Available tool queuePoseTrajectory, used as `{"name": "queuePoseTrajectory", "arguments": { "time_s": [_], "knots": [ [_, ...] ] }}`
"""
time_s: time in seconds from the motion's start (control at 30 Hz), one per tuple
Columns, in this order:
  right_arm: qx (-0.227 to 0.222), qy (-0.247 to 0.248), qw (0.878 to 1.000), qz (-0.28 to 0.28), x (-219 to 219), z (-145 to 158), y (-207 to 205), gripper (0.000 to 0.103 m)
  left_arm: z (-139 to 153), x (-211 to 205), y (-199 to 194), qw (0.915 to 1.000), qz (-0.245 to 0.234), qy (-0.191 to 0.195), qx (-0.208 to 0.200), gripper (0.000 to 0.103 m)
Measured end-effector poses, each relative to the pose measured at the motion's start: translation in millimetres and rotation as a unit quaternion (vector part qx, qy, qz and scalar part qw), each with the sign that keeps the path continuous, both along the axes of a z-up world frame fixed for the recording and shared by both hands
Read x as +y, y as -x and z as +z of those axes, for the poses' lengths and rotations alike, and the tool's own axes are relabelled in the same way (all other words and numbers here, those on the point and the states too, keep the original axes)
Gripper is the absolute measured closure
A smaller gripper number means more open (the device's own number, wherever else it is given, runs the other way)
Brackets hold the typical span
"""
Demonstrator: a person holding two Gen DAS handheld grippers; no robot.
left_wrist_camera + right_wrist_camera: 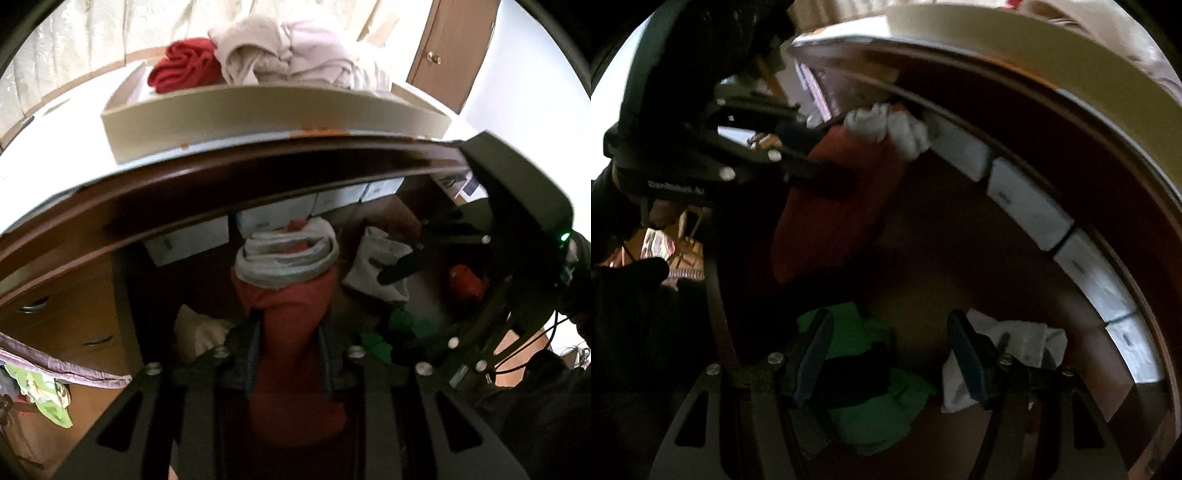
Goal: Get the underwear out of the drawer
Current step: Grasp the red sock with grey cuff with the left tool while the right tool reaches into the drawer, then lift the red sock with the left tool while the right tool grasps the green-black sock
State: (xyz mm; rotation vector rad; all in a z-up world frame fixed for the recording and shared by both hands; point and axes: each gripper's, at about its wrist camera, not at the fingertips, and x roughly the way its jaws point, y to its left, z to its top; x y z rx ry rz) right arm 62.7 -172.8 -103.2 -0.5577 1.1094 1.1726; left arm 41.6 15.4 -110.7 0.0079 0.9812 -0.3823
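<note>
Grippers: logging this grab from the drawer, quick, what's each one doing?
Left gripper: shut on the red underwear.
Right gripper: open, holding nothing, over green cloth.

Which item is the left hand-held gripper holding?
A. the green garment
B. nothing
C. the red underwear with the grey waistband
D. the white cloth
C: the left hand-held gripper is closed on the red underwear, lifted above the drawer.

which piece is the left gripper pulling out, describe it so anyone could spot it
Inside the open drawer, the left gripper is shut on the red underwear. Unlike the green and white pieces nearby, it has a pale grey waistband.
</note>
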Motion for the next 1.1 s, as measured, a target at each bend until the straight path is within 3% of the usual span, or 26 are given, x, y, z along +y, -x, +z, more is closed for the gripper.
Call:
{"name": "queuePoseTrajectory", "arguments": {
  "time_s": [0.2,0.6,0.73,0.93,1.03,1.1],
  "knots": [
    [0.058,0.016,0.998,0.018,9,-8,-7,0.037,17,13,8,0.9991,0.003,0.030,-0.029,0.079],
    [0.106,0.075,0.989,0.077,37,-38,1,0.039,34,24,19,0.9952,0.022,0.066,-0.068,0.079],
    [0.128,0.086,0.984,0.086,46,-49,-3,0.052,35,30,21,0.9941,0.034,0.074,-0.072,0.079],
    [0.152,0.108,0.979,0.084,44,-59,-4,0.057,32,30,20,0.9940,0.035,0.076,-0.071,0.079],
    [0.133,0.101,0.982,0.084,40,-53,0,0.075,31,30,20,0.9934,0.040,0.081,-0.070,0.079],
    [0.099,0.092,0.988,0.069,35,-45,4,0.080,33,31,21,0.9926,0.046,0.085,-0.074,0.079]
  ]
}}
